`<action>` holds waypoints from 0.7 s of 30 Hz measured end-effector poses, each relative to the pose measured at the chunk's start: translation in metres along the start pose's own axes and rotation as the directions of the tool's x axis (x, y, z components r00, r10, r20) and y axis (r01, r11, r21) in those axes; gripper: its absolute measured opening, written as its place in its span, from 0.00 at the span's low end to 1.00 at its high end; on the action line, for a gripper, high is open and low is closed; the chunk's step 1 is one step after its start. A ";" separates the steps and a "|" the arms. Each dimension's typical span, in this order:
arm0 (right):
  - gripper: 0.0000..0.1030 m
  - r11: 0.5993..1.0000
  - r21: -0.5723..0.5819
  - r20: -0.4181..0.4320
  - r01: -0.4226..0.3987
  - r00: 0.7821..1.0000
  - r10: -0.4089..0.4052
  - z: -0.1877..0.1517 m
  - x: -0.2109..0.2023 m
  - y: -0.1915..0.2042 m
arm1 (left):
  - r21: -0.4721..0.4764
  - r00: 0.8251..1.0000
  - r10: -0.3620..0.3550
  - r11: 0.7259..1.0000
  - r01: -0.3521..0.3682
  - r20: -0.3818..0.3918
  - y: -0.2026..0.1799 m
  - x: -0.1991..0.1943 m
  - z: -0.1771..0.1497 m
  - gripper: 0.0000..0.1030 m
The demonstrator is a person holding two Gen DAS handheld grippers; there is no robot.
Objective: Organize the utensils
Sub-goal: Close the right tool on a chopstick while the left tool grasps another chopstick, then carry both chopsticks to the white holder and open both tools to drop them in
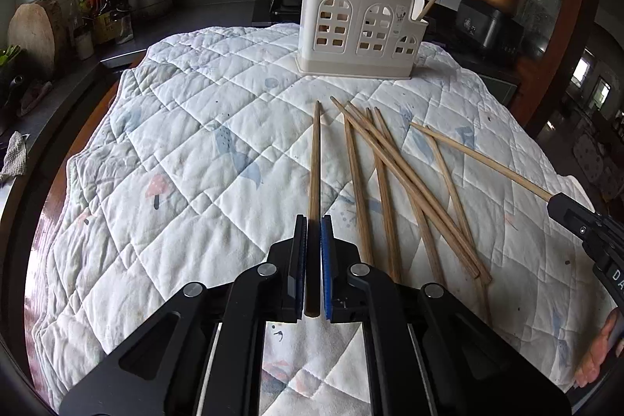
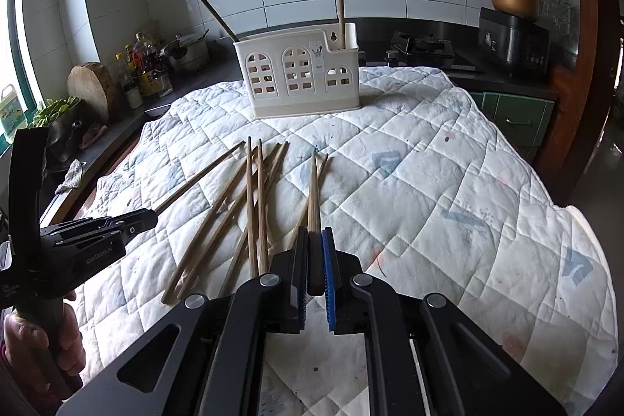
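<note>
I'm holding one chopstick [image 1: 314, 158] clamped in the left gripper [image 1: 313, 221] and another chopstick [image 2: 313, 193] in the right gripper [image 2: 315, 232], both over the quilt [image 1: 187, 127] beside the loose pile [image 1: 390, 190] (holder [image 1: 357, 26] standing beyond).

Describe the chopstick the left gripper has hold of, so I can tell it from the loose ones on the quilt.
Start at the white utensil holder at the far end of the quilt; the loose chopsticks lie in a crossed pile in front of it. The held chopstick runs left of that pile. Unlike its crossing neighbours, it stands alone, its thick end clamped in the left gripper.
</note>
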State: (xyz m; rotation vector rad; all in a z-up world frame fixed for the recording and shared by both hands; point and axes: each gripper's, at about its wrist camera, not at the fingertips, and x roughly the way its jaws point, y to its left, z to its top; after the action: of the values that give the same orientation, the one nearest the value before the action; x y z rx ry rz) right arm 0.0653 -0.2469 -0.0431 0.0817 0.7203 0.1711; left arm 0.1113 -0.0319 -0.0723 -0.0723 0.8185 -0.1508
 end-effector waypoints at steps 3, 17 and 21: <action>0.07 1.000 -0.009 0.026 -0.008 1.000 0.008 0.014 -0.008 0.000 | 0.007 0.999 -0.005 1.000 0.004 0.048 0.002 -0.015 0.012 0.06; 0.07 0.993 -0.102 0.041 -0.064 0.997 0.068 0.088 -0.010 0.003 | 0.078 0.986 -0.065 0.996 0.053 0.153 0.004 -0.043 0.067 0.06; 0.07 0.989 -0.113 0.033 -0.096 0.994 0.100 0.120 -0.007 0.002 | 0.075 0.982 -0.121 0.991 0.111 0.144 0.005 -0.046 0.088 0.06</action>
State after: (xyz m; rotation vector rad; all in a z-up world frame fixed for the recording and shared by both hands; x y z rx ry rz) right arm 0.1396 -0.2485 0.0515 0.0139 0.6671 0.3026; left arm 0.1451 -0.0188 0.0202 -0.0681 0.6600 -0.2798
